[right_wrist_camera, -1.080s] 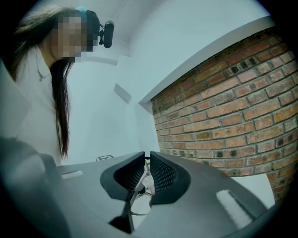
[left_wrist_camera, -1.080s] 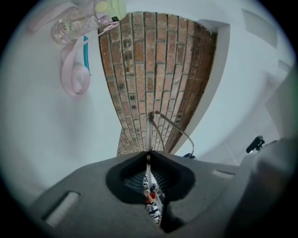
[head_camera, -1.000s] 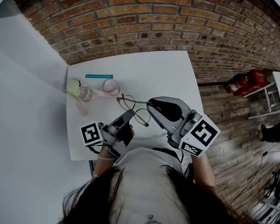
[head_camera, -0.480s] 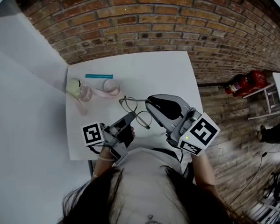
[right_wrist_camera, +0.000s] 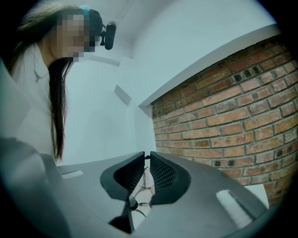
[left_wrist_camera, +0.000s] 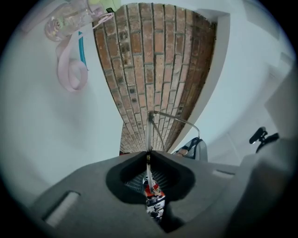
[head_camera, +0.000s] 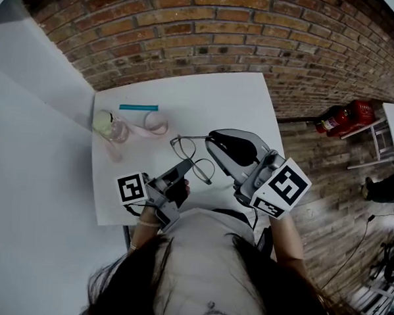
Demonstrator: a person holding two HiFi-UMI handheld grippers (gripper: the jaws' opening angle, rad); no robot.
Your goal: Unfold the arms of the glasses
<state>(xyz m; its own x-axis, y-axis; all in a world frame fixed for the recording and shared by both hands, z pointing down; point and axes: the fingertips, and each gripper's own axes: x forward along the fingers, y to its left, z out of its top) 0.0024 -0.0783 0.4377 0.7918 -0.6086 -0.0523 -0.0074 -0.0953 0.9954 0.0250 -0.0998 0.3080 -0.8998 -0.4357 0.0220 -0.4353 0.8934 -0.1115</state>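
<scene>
Above the white desk (head_camera: 207, 98), the left claw (head_camera: 184, 166) and the right claw (head_camera: 214, 141) each clamp the thin wire-framed glasses (head_camera: 190, 154) held between them.

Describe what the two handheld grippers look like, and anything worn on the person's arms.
Both the left gripper and right gripper are smooth grey moulded shells with dark ribbed pads inside the jaws. Each carries a white cube printed with black square markers. The forearms are unsleeved; a thin bracelet circles the left wrist.
</scene>
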